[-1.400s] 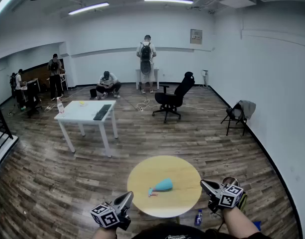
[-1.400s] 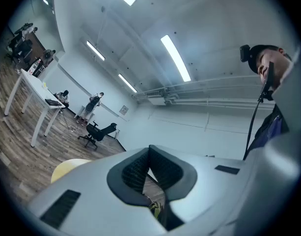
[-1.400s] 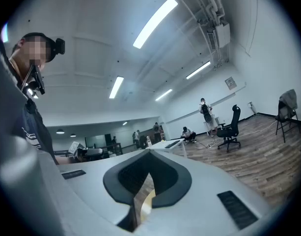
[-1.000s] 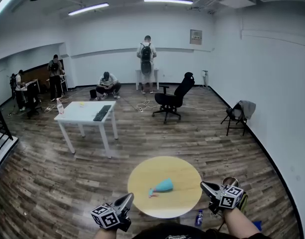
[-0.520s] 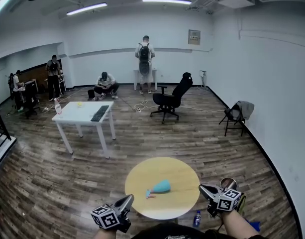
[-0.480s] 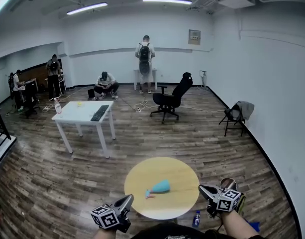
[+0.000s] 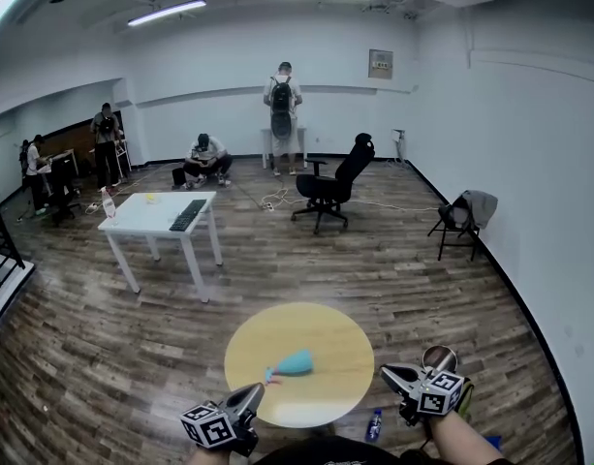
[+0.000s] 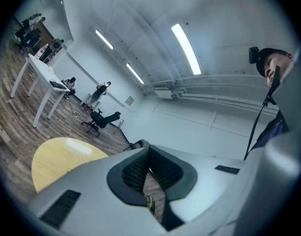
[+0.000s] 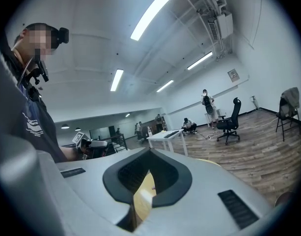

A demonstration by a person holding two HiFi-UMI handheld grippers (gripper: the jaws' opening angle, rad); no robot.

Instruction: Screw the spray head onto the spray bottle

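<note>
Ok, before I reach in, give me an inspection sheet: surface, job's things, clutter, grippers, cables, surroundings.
Surface: round yellow table, with the bottle on it.
Job's things: teal spray bottle lying on its side; pinkish piece at its narrow end, too small to tell whether it is attached.
Clutter: small bottle on the floor beside the table.
Grippers: left gripper and right gripper both shut, empty, apart from the bottle.
Cables: cables loose on the floor by the office chair.
Surroundings: white table, folding chair, people far off.

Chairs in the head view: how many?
2: a black office chair mid-room, and a folding chair draped with cloth by the right wall. Others may be hidden far left.
</note>
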